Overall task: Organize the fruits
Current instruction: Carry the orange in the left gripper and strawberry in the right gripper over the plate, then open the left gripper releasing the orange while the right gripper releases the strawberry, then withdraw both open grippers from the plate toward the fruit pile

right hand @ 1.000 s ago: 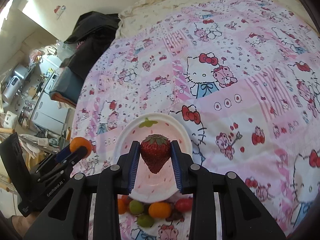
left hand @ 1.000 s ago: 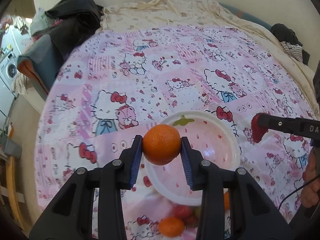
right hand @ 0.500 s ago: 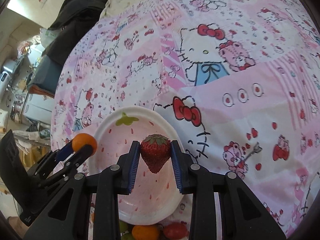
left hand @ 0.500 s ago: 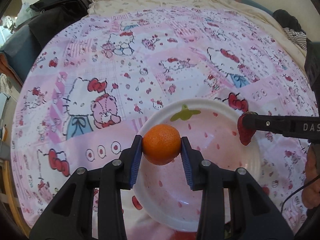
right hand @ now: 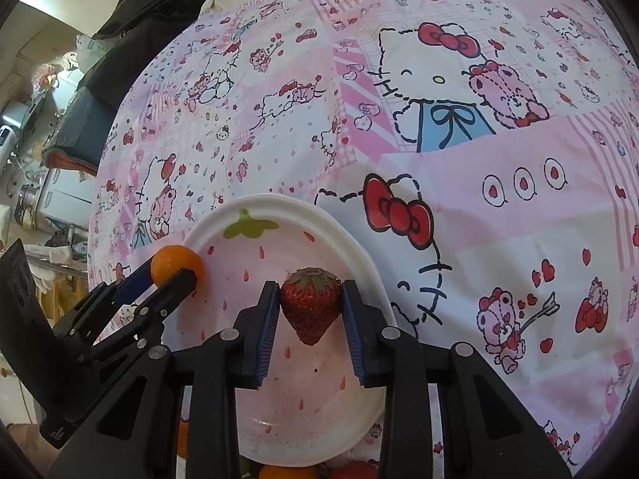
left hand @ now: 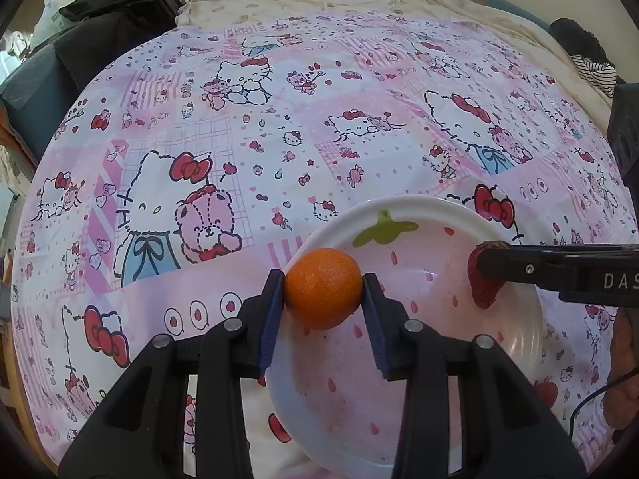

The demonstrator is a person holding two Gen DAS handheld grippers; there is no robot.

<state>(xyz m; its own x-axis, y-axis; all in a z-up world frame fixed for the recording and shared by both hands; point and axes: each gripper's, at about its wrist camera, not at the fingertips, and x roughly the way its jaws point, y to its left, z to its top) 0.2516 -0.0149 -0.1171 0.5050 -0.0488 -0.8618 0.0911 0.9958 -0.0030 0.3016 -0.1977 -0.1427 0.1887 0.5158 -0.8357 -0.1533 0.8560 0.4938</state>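
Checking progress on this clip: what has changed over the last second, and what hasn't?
Both claws moved forward toward the strawberry-print plate: the left claw now holds its orange at the plate's left rim, and the right claw holds its strawberry over the plate. Nothing was released. Both grips are unchanged, and the plate remains empty on the bedsheet.

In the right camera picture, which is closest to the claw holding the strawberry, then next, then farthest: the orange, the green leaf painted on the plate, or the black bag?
From the right gripper, which grips the red strawberry:
1. The green leaf painted on the white strawberry-shaped plate, just ahead, slightly left. The round orange fruit in the left gripper, at the plate's left rim, is too close to call against it.
2. The black bag, far off at upper left.
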